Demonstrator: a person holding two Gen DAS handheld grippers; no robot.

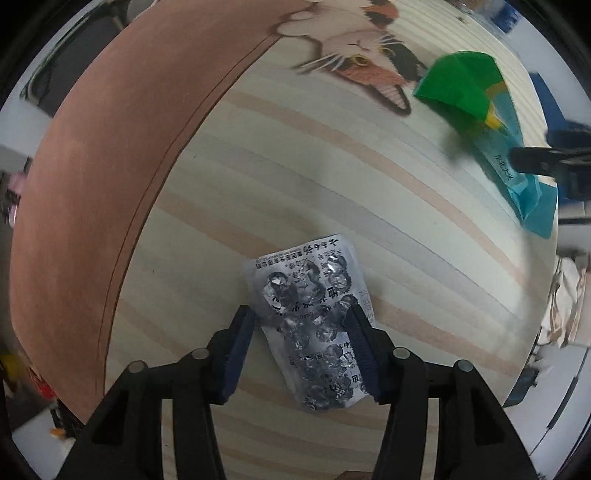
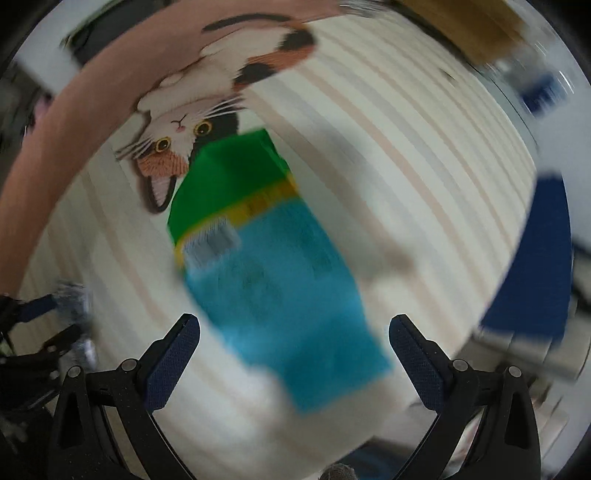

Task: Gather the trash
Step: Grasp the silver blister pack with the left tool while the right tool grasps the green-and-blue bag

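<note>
A used silver blister pack (image 1: 314, 325) lies on the striped cat-print table mat (image 1: 295, 184). My left gripper (image 1: 301, 314) straddles it, with one blue pad on each of its side edges; the jaws stand partly closed against the pack. A green, yellow and blue flattened carton (image 2: 266, 258) lies on the mat in the blurred right wrist view. My right gripper (image 2: 295, 325) is open wide around its near blue end, not touching it. The carton also shows in the left wrist view (image 1: 480, 110), with the right gripper's fingers (image 1: 546, 158) beside it.
The mat has a pink border (image 1: 92, 166) at its left edge and a cat picture (image 1: 369, 48) at the far side. A dark blue object (image 2: 535, 258) lies off the mat's right edge. A brown box (image 2: 472, 26) stands at the far right.
</note>
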